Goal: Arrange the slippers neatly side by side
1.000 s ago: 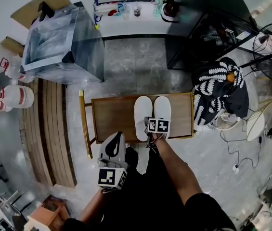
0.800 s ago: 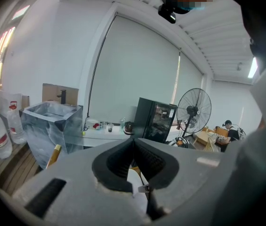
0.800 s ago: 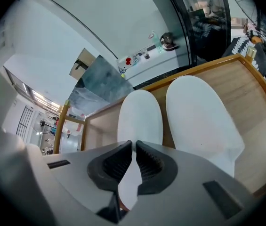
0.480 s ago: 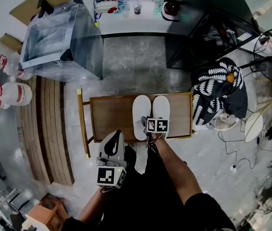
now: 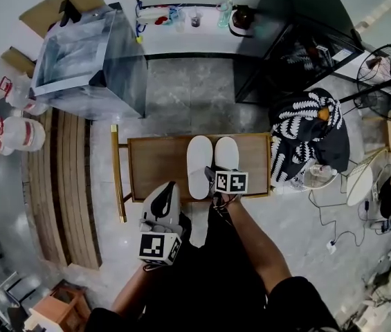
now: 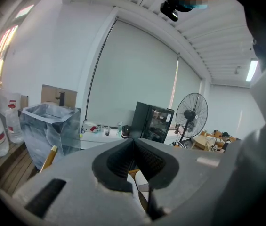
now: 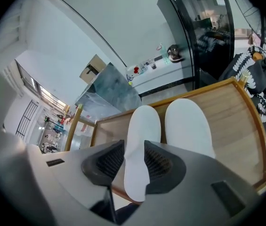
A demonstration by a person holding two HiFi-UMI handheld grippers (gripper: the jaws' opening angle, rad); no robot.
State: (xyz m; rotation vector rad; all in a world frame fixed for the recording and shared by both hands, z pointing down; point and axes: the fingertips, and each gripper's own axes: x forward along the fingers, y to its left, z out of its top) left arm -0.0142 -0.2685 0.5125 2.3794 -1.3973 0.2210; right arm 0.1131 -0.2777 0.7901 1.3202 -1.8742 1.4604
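Note:
Two white slippers lie side by side, toes pointing away, on a low wooden table (image 5: 157, 164). The left slipper (image 5: 200, 166) (image 7: 141, 140) touches the right slipper (image 5: 227, 155) (image 7: 189, 126) along its length. My right gripper (image 5: 212, 174) (image 7: 134, 157) sits over the left slipper's heel at the table's near edge. Its jaws are opening, with the heel showing in the gap between the pads, which do not press on it. My left gripper (image 5: 169, 188) (image 6: 133, 142) hangs off the table's near left corner with its tips together and nothing held.
A clear plastic box (image 5: 84, 54) stands to the far left, a black cabinet (image 5: 285, 47) to the far right. A black-and-white patterned cloth (image 5: 309, 133) lies just right of the table. There are fans (image 5: 389, 75), cables, water bottles (image 5: 15, 133) and wooden slats (image 5: 70, 185).
My right gripper has drawn back slightly toward the table's near edge. Both slippers lie as before, side by side. My left gripper has hardly moved.

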